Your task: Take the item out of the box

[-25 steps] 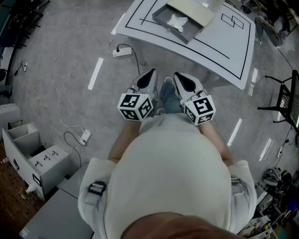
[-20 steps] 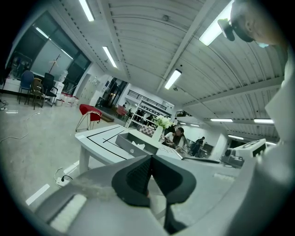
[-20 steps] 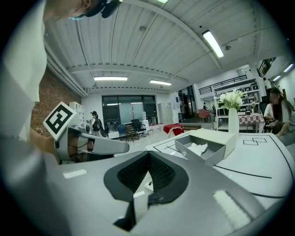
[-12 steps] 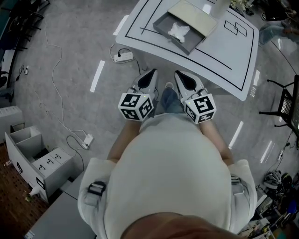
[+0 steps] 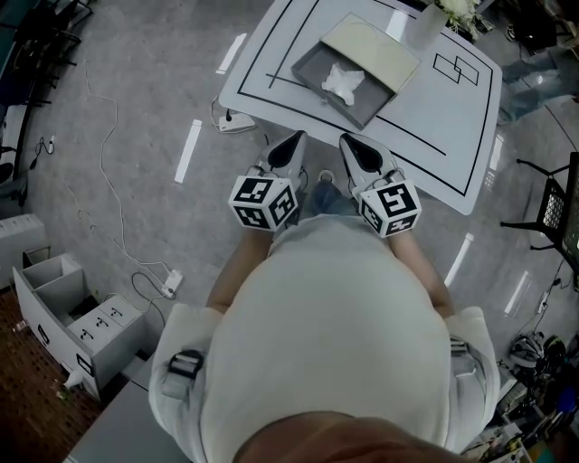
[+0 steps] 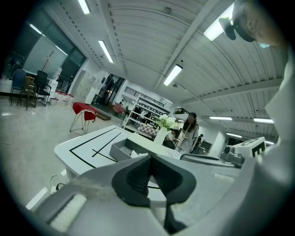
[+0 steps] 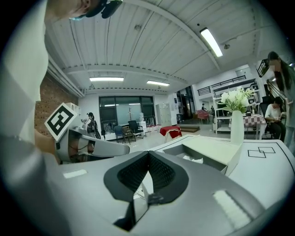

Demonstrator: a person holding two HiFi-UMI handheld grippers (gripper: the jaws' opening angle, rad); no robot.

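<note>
Your left gripper (image 5: 288,145) and right gripper (image 5: 352,147), both closed empty, face the shallow grey box (image 5: 315,68) holding seemingly crumpled white paper (image 5: 344,80).

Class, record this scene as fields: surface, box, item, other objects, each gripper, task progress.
surface: white table marked with black lines
box: grey, open, on the table; pale lid beside it
item: crumpled and white, inside the box
other: vase beyond the lid
left gripper: shut, empty, apart from the box
right gripper: shut, empty, apart from the box
task progress: item not yet taken out
</note>
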